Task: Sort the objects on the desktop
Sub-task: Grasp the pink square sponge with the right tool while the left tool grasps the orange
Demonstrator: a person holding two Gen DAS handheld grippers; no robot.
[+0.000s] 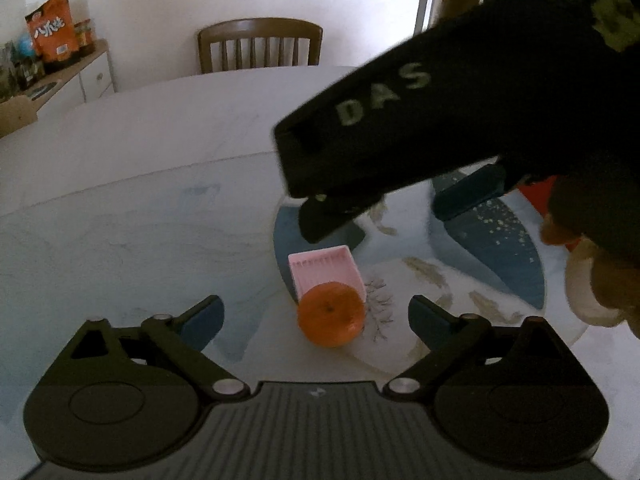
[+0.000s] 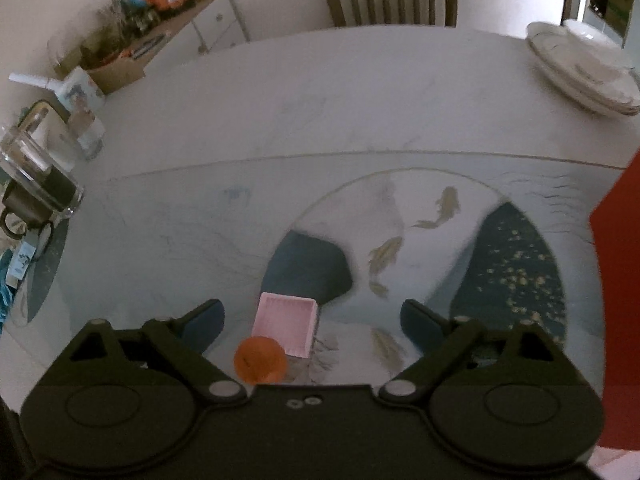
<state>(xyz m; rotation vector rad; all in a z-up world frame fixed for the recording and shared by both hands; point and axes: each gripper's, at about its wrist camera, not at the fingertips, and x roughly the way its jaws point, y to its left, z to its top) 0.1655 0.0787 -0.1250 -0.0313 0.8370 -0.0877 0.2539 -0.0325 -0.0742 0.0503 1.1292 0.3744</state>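
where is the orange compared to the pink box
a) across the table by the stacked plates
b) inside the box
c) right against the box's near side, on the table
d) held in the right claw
c: the orange sits on the table pressed up against the near side of the pink box, and both the left claw and the right claw are open and empty.

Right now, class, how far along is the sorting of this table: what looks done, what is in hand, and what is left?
Done: nothing visibly; the orange lies on the table, touching the pink box, not in it.
In hand: nothing. The left tool is open with the orange ahead between its fingers, unpressed; the right tool is open above the box.
Left: grasping and placing the orange, apparently into the box.
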